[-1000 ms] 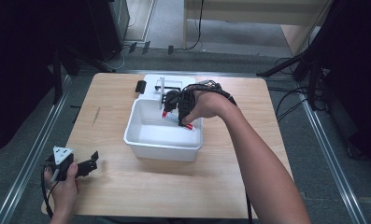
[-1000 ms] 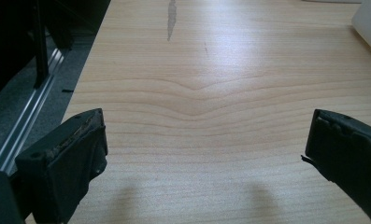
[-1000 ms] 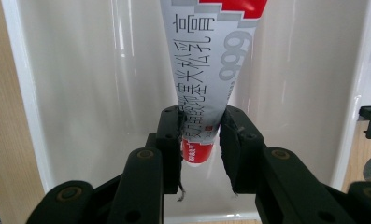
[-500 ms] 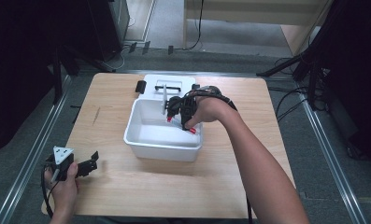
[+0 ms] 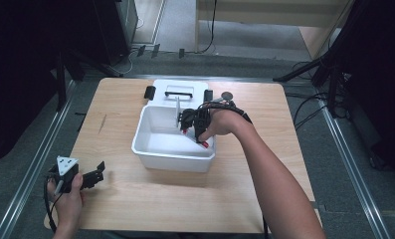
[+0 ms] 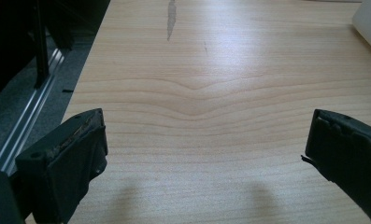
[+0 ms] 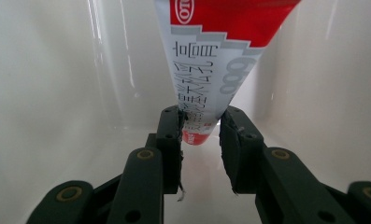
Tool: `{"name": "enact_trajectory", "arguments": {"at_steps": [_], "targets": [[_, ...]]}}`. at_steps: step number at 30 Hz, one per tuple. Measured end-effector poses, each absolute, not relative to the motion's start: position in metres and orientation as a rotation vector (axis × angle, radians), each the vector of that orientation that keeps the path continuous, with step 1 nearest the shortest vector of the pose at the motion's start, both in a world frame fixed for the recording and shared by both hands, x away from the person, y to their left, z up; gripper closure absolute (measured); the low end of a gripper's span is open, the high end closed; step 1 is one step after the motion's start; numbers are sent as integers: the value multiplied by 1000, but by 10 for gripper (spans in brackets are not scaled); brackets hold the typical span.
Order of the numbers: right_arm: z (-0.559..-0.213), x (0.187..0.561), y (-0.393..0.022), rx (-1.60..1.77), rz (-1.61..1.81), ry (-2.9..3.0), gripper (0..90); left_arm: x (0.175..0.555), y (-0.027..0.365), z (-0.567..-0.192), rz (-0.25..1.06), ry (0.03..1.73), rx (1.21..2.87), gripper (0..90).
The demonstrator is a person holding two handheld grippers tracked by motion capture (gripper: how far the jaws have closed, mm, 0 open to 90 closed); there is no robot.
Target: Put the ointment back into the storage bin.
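Here the tube (image 7: 211,70), red and white with printed lettering, hangs inside the white bin (image 5: 150,149) near its far wall, its narrow end pinched between the jaws of the right gripper (image 7: 201,125), which are drawn in narrow on it. The step looks like setting it into or lifting it out of the bin, best done by keeping it vertical, clear of the walls. The left gripper (image 6: 206,140) rests over bare table (image 6: 220,70), jaws wide, holding nothing.

A tub (image 5: 150,149) sits mid-frame on the table (image 5: 264,179), its lid (image 5: 160,94) behind it; the left gripper (image 5: 96,174) lies lower left
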State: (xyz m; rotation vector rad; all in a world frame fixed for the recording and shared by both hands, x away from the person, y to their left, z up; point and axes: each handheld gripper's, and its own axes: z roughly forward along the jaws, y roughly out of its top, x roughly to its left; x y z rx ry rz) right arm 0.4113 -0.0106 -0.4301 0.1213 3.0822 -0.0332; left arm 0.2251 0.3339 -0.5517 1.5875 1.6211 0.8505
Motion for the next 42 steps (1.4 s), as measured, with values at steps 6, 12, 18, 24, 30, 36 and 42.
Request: {"name": "enact_trajectory", "arguments": {"at_steps": [6,12,18,24,30,36,42], "targets": [[-433,410,-11,115,-40,3070,765,225,334,-552,853,1621,1589,0],[-431,411,-12,123,-14,3071,738,225,334,-552,851,1621,1591,0],[-425,410,-16,152,24,3065,681,225,333,-552,854,1619,1588,0],[-408,405,-24,194,93,3063,523,225,333,-552,856,1618,1591,0],[-392,402,-36,248,131,3048,434,225,333,-552,858,1620,1591,0],[-376,398,-56,337,168,3006,280,225,333,-552,858,1622,1590,0],[-365,396,-79,417,213,2927,136,225,333,-552,859,1625,1589,0]]}}
